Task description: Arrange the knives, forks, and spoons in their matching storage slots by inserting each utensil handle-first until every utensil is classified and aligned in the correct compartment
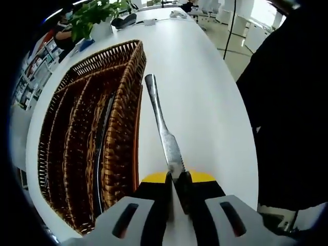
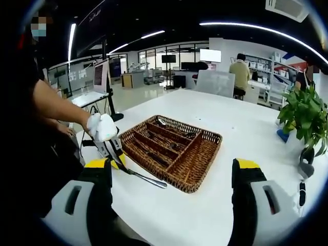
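Left gripper view: my left claw (image 1: 177, 187) clamped on blade end of knife (image 1: 163, 130), handle pointing forward, away from me, beside wicker tray (image 1: 125, 115) at claw's left. Some dark utensils already lie in tray slots; count unclear. Knife not yet inserted. Right gripper view: my right claw (image 2: 171, 177) wide open, empty, tray ahead, left claw with knife just left of it.

Shiny metal knife (image 1: 163, 128), rough woven wicker tray (image 1: 128, 66), smooth glossy white table (image 1: 205, 92)

left gripper view: close above basket (image 1: 97, 143) | right gripper view: farther, side-on, same basket
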Motion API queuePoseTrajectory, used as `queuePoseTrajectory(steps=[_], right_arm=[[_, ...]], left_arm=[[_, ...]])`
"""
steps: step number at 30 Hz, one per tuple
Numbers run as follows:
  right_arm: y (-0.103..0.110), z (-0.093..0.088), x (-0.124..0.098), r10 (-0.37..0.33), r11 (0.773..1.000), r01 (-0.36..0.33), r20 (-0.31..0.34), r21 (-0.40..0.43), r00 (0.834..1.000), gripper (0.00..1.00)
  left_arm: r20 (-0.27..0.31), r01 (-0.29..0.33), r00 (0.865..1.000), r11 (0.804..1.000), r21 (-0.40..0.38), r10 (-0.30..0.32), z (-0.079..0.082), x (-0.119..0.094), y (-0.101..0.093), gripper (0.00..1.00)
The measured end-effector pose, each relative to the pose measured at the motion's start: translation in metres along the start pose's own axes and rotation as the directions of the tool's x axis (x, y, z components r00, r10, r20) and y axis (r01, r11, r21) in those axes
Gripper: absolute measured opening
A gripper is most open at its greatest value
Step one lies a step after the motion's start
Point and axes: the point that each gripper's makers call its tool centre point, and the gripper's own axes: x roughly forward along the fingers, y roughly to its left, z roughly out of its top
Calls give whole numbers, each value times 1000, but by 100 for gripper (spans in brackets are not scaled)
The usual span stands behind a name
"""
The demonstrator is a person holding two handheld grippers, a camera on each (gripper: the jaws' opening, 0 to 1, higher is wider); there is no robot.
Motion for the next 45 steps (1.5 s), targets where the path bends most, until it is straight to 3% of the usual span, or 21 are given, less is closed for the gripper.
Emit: queuePoseTrajectory(steps=[13,26,29,35,39,41,43,45], right_arm=[[8,-5,5,33,999,-34,-28,-38,999,100],[26,-28,16,129,979,-148,-136,-139,982,98],[26,-37,19,146,963,-182,-186,-197,972,97],[24,-39,21,183,949,-229,-214,-218,960,88],[28,-44,27,216,927,-279,-252,-252,943,80],[37,-52,31,257,898,-340,-294,-279,921,75],[42,-54,38,266,879,-356,-291,-318,919,70],[48,-62,44,289,859,-392,-319,-329,903,68]], left_arm=[[-59,23,998,1000,-2,-23,-10,-5,-5,10],[-67,26,997,999,28,-24,-5,-12,-5,10],[-72,30,997,999,37,-27,-4,-14,-5,10],[-78,28,997,998,52,-24,-3,-17,-3,10],[-79,28,997,998,57,-24,-1,-19,-3,10],[-82,25,996,998,61,-20,-1,-20,-3,10],[-85,21,996,998,66,-15,-1,-21,-2,10],[-86,18,996,997,69,-12,-1,-21,-1,10]])
